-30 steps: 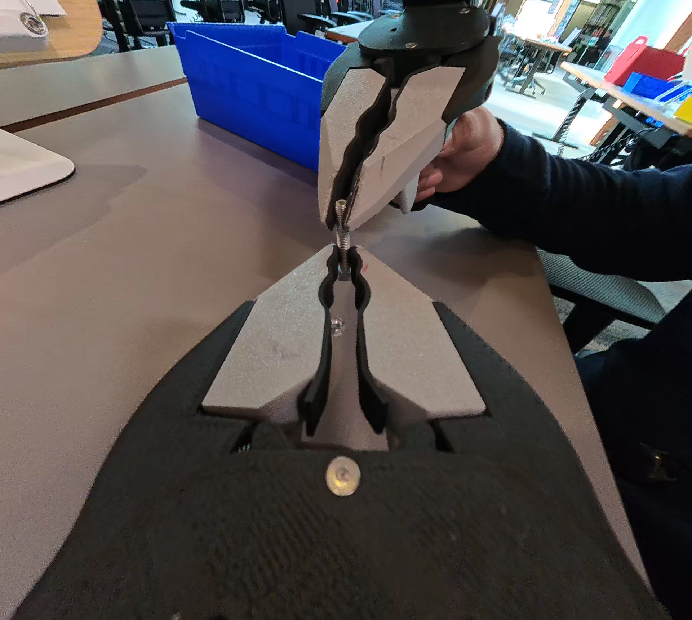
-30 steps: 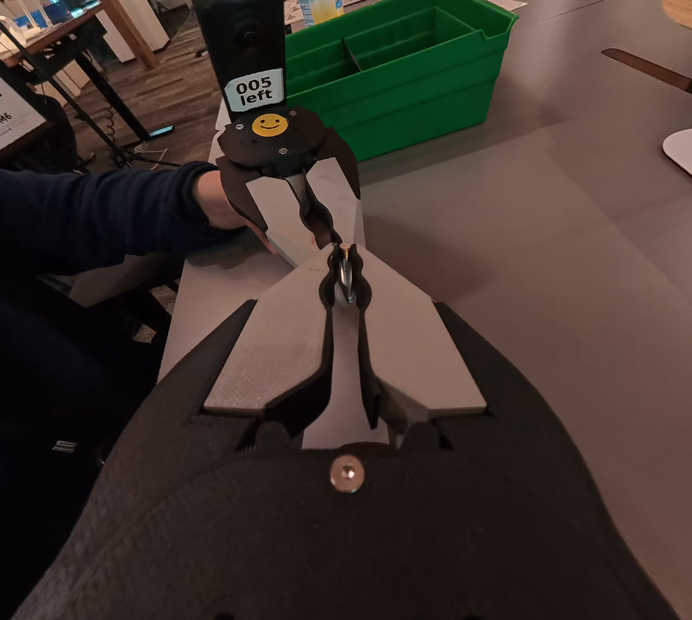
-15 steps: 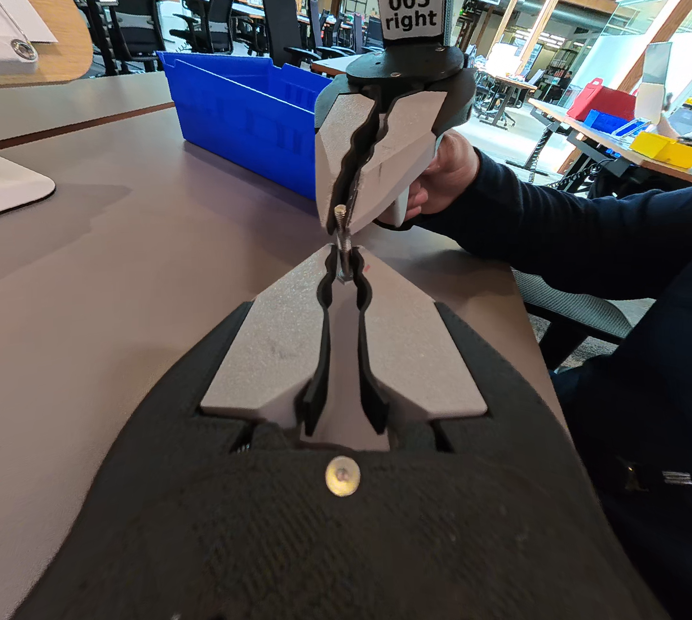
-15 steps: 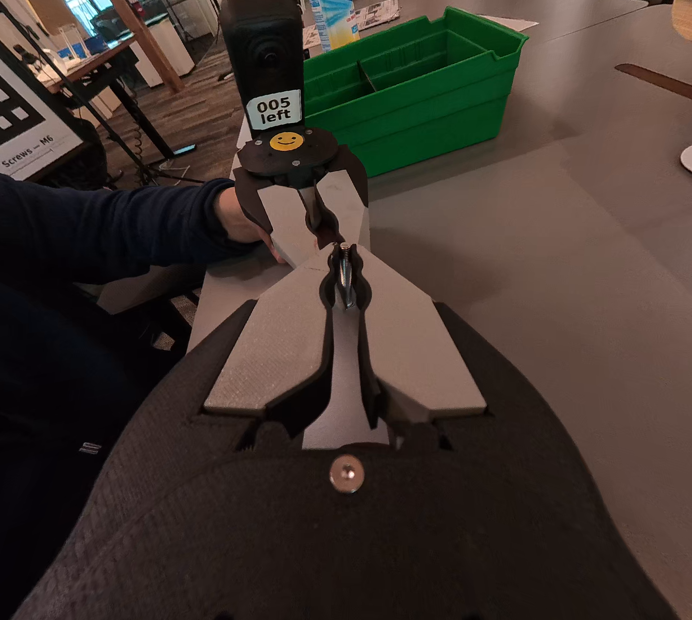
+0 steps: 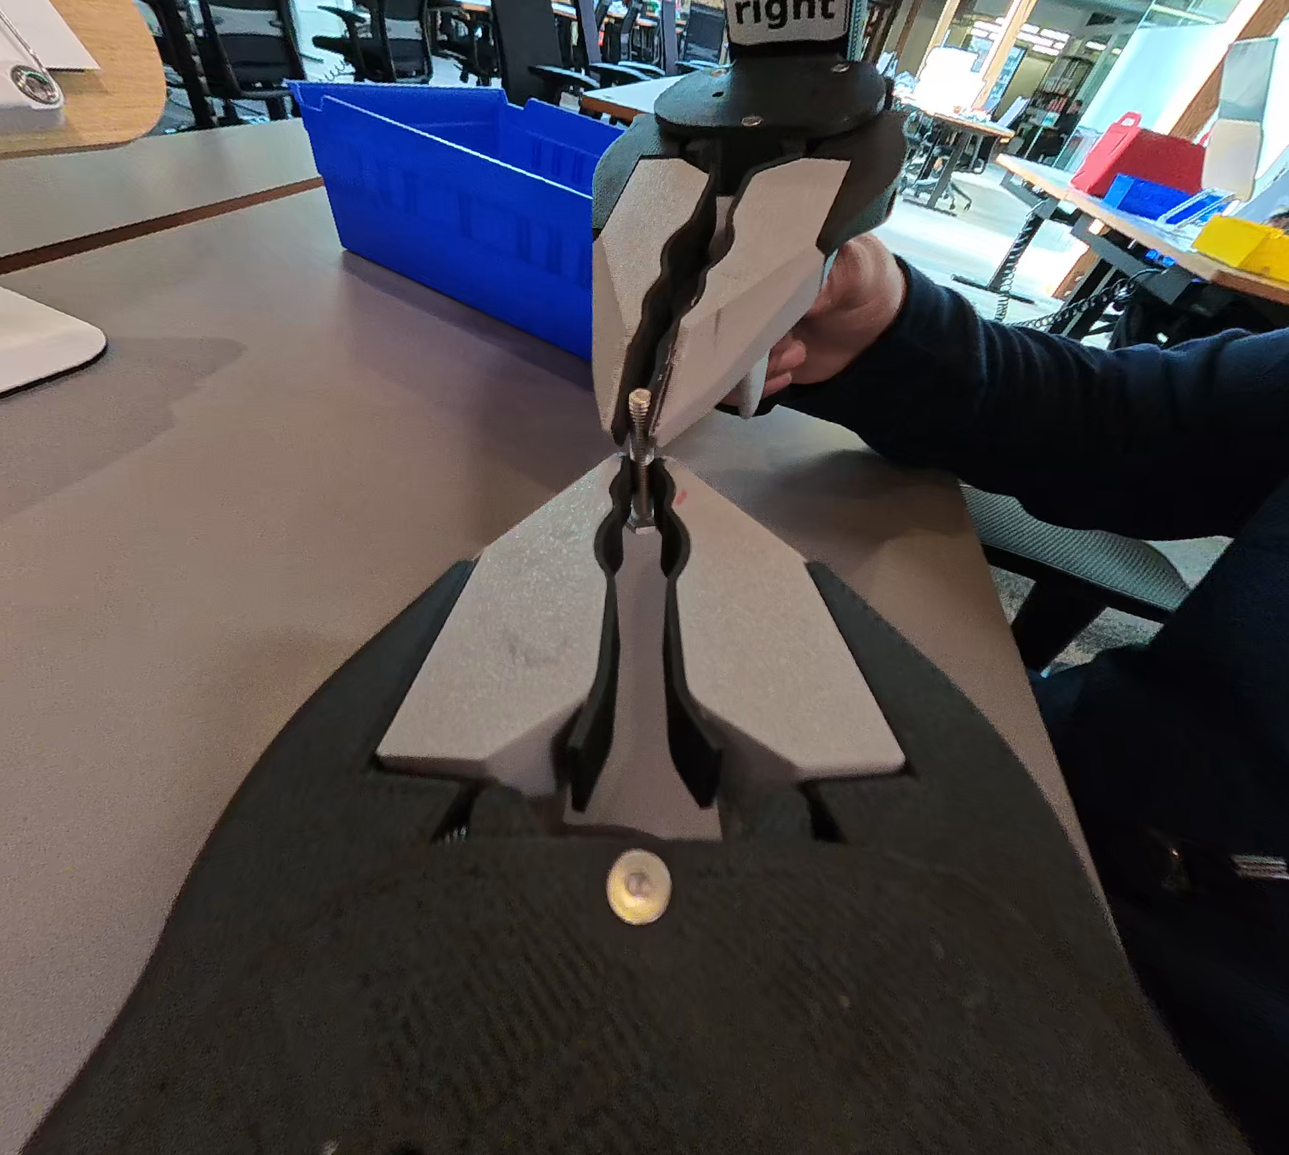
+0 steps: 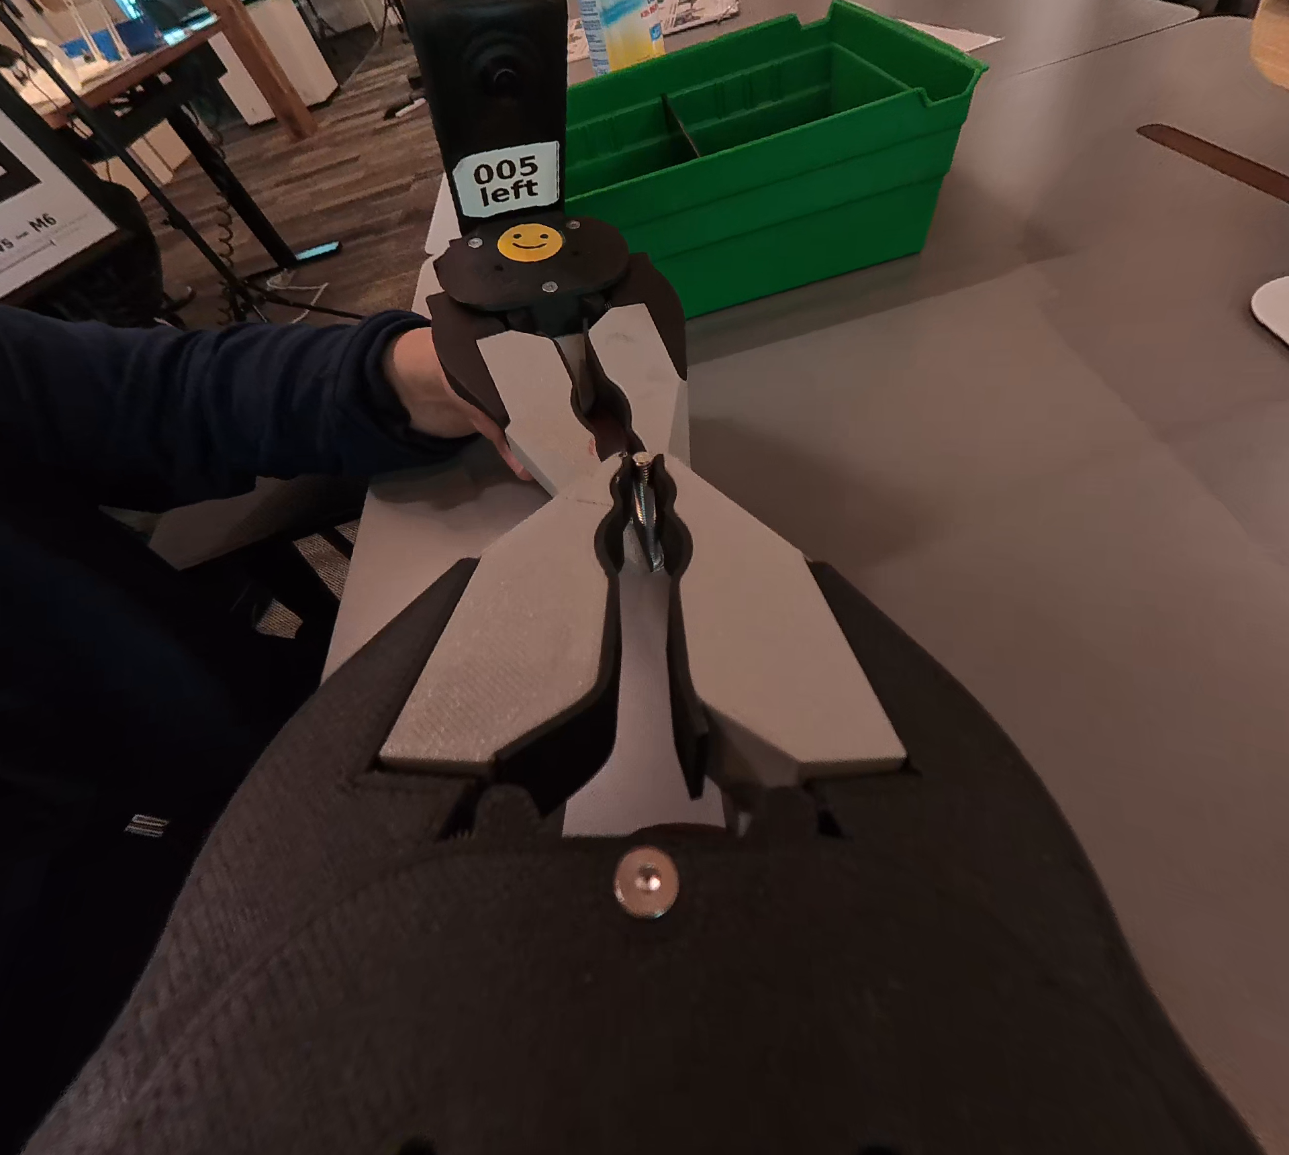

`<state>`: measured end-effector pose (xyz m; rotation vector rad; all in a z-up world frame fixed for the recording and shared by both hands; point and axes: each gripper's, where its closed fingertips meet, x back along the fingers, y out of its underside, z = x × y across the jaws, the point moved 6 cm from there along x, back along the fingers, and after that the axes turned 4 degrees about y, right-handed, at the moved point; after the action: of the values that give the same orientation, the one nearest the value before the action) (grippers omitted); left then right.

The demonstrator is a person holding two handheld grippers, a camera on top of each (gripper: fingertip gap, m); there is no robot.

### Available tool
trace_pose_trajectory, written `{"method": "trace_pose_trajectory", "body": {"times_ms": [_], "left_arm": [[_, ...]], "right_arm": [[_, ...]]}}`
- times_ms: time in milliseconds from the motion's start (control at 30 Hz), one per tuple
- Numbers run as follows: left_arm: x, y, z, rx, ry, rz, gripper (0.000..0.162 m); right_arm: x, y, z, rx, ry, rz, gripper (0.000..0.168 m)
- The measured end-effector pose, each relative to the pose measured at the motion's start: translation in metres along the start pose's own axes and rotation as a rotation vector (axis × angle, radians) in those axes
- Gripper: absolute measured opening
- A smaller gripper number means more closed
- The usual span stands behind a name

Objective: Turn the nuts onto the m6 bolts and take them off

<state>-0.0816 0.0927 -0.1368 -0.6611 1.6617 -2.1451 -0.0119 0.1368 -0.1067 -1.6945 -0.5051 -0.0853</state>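
Left wrist view first, far left of the frame: bare grey tabletop (image 5: pixel 209 494), then the blue bin (image 5: pixel 453 201) in the upper middle. Dead centre, the left hand-held gripper (image 5: pixel 638 497) is pinched onto the lower stretch of the bolt (image 5: pixel 639 424), its head sitting in the notch between the black pads. Right above, the right hand-held gripper (image 5: pixel 638 424) comes down from the top of the frame, tips closed around the nut (image 5: pixel 640 451) on the threads, the bolt's end poking up between its fingers. A hand (image 5: pixel 830 320) in a dark sleeve holds it at the right.

Over to the right wrist view: at the left, a hand (image 6: pixel 436 396) in a dark sleeve grips the left hand-held gripper (image 6: pixel 614 449), which stands upright at centre. Just below it, the right hand-held gripper (image 6: pixel 645 494) is clamped tip to tip against it, the bolt (image 6: pixel 645 515) lying in its notch. Upper right, the green bin (image 6: pixel 802 201) with its dividers sits on the tabletop (image 6: pixel 1046 564), well apart from both grippers.
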Motion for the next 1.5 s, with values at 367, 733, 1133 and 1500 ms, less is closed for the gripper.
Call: {"method": "trace_pose_trajectory", "body": {"times_ms": [367,733,1133,1500], "left_arm": [[0.011,0.01,-0.02,-0.075,-0.115,-0.091,0.003],[0.009,0.013,-0.014,-0.08,-0.029,-0.129,0.003],[0.008,0.015,-0.012,-0.082,-0.021,-0.142,0.003],[0.009,0.014,-0.013,-0.08,-0.03,-0.134,0.003]], "right_arm": [[0.006,0.036,0.013,0.062,0.08,-0.237,0.016],[-0.01,0.073,0.013,0.229,0.082,-0.408,0.014],[-0.021,0.083,0.018,0.324,0.074,-0.459,0.007],[-0.012,0.068,0.019,0.298,0.102,-0.392,0.007]]}}
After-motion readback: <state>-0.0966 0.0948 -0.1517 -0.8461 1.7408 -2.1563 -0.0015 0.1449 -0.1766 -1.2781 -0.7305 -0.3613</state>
